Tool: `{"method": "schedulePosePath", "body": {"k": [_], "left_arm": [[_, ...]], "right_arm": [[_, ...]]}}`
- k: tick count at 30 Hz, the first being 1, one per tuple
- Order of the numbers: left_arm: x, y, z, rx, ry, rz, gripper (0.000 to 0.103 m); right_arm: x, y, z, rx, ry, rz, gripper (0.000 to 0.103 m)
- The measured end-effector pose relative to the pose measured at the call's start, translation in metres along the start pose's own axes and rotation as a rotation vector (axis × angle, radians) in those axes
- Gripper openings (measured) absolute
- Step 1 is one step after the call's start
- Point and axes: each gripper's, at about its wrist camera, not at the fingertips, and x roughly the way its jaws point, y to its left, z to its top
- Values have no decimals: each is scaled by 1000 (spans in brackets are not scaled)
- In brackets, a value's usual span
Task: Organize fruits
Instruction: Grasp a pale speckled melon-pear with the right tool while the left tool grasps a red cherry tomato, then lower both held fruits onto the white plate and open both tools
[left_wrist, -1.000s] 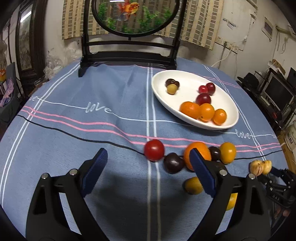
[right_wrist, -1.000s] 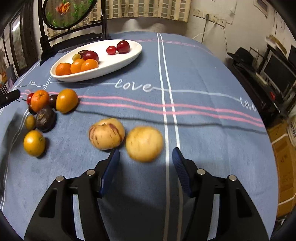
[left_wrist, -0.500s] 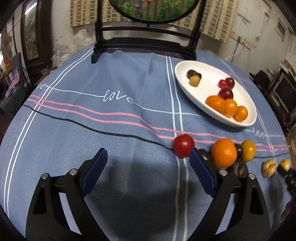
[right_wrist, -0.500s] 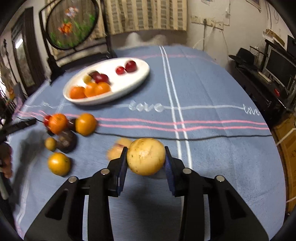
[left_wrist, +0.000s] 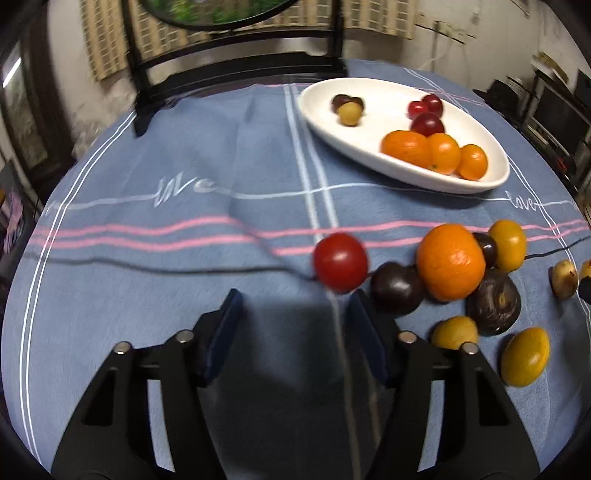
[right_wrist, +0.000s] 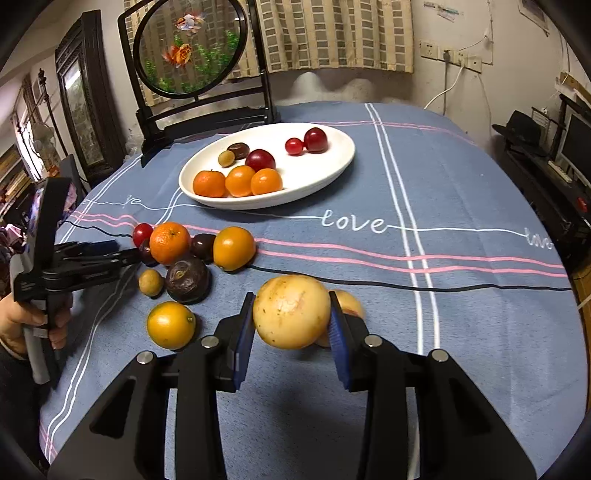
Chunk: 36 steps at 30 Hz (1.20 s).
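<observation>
around the work, a blue cloth with pink, white and black lines and the word "love" covers the bench (right_wrist: 461, 177). a white oval dish (right_wrist: 332, 168) sits toward the far side, holding three small oranges, red plums and two darker small fruits. behind it stands a black-framed round panel with goldfish (right_wrist: 186, 46). loose fruit crowds the near left: a red tomato (left_wrist: 340, 260), a dark plum (left_wrist: 396, 293) touching it, a large orange (left_wrist: 450, 262), a wrinkled dark passion fruit (left_wrist: 493, 306) and several yellow fruits.

the left hand-held gripper (left_wrist: 295, 314) has just been closing its jaws; they stand partly apart with only cloth between them. the tomato lies just beyond the right fingertip, and the dark plum is close against the outer side of that finger, crowding the approach.

the right hand-held gripper (right_wrist: 291, 314) is clamped on a pale yellow round fruit (right_wrist: 291, 312), both blue pads pressing its sides. a second pale, blotched fruit (right_wrist: 349, 304) lies on the cloth behind the right pad, mostly hidden.

only the right wrist view shows the person's hand (right_wrist: 26, 321) around the left tool's grip, and the whole goldfish panel. only the left wrist view shows the gap between the left jaws and the tomato's nearness to them.
</observation>
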Motion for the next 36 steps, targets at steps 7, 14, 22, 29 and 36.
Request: {"method": "schedulePosePath", "body": {"k": [7, 14, 22, 29, 36], "left_arm": [[3, -11, 16, 72, -59, -1, 41], [5, -18, 26, 91, -125, -11, 26], [22, -21, 47, 148, -113, -15, 30], [28, -16, 62, 191, -3, -49, 30], [-2, -15, 52, 154, -68, -57, 30]], "right_arm": [[4, -4, -3, 5, 5, 42, 37], [5, -2, -4, 6, 4, 56, 37], [4, -3, -4, 11, 3, 60, 37], [3, -4, -4, 9, 0, 63, 37], [-2, 0, 0, 0, -27, 40, 37]]}}
